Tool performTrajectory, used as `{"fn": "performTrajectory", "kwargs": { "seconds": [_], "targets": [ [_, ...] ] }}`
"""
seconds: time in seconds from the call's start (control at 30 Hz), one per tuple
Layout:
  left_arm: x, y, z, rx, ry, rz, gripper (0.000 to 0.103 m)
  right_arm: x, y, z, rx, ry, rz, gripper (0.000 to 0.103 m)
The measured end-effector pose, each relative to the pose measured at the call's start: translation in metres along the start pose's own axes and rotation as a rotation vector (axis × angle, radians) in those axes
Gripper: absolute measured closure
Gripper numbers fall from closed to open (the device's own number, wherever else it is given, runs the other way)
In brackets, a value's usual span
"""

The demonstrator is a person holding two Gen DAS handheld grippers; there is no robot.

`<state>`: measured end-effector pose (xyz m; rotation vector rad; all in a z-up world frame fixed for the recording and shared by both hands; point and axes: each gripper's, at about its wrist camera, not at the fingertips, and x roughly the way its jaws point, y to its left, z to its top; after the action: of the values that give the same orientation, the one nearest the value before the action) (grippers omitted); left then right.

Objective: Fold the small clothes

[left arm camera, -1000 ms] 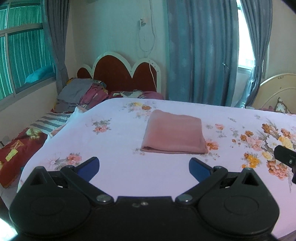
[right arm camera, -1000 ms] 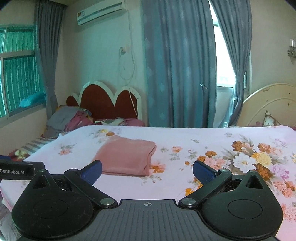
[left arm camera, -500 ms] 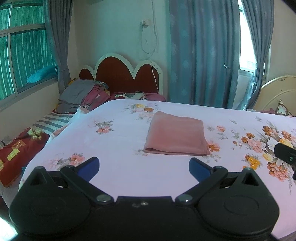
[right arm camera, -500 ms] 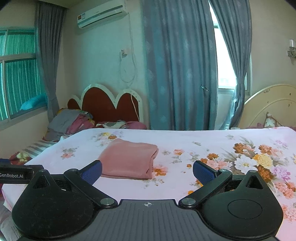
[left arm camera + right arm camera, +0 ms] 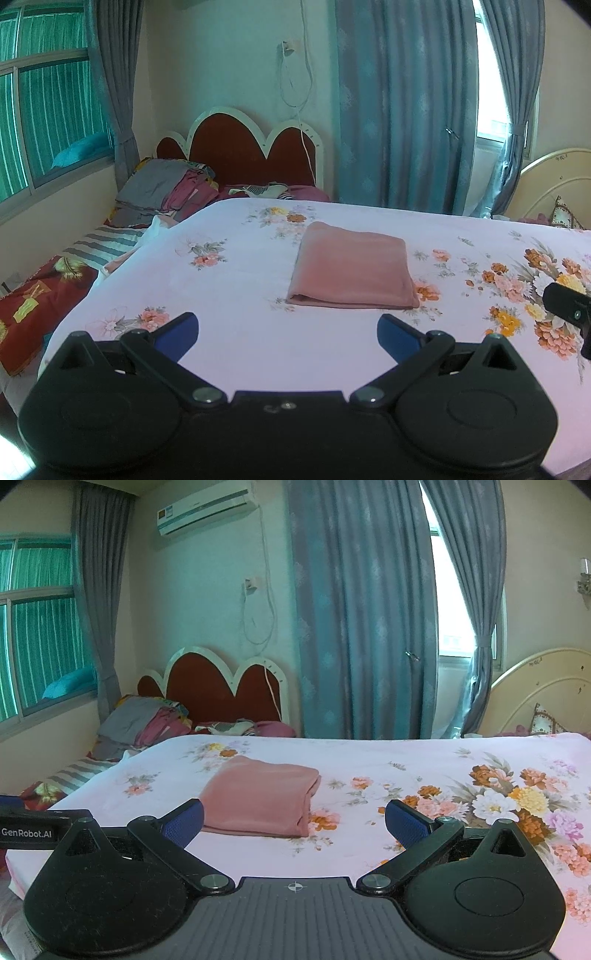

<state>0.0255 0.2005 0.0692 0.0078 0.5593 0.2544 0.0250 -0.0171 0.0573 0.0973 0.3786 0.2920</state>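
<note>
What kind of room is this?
Most likely a home bedroom: a bed with a floral sheet, a red scalloped headboard by the wall, curtained windows, and a folded pink garment lying on the sheet.

Floral-sheeted bed [image 5: 236,295], red scalloped headboard [image 5: 240,147], blue curtains [image 5: 358,609], wall AC unit [image 5: 207,506], daylit windows L & R.

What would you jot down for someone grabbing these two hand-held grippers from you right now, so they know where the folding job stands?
Left gripper: open, empty, held above the near side of the bed.
Right gripper: open, empty, likewise short of the cloth.
Pink garment: lies folded into a neat rectangle on the floral sheet, ahead of both grippers, touching neither.
Done: this piece looks fully folded.
Left: probably nothing on it; a pile of clothes by the red headboard may be next, though I cannot tell.
</note>
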Motion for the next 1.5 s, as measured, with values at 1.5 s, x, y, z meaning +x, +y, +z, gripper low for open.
{"fn": "performTrajectory", "kwargs": {
  "seconds": [1.5],
  "targets": [
    [0.037,0.005,0.006,0.019,0.042,-0.044,0.000,0.037,0.001,-0.002,0.013,0.062,0.010,0.000]
  ]
}}
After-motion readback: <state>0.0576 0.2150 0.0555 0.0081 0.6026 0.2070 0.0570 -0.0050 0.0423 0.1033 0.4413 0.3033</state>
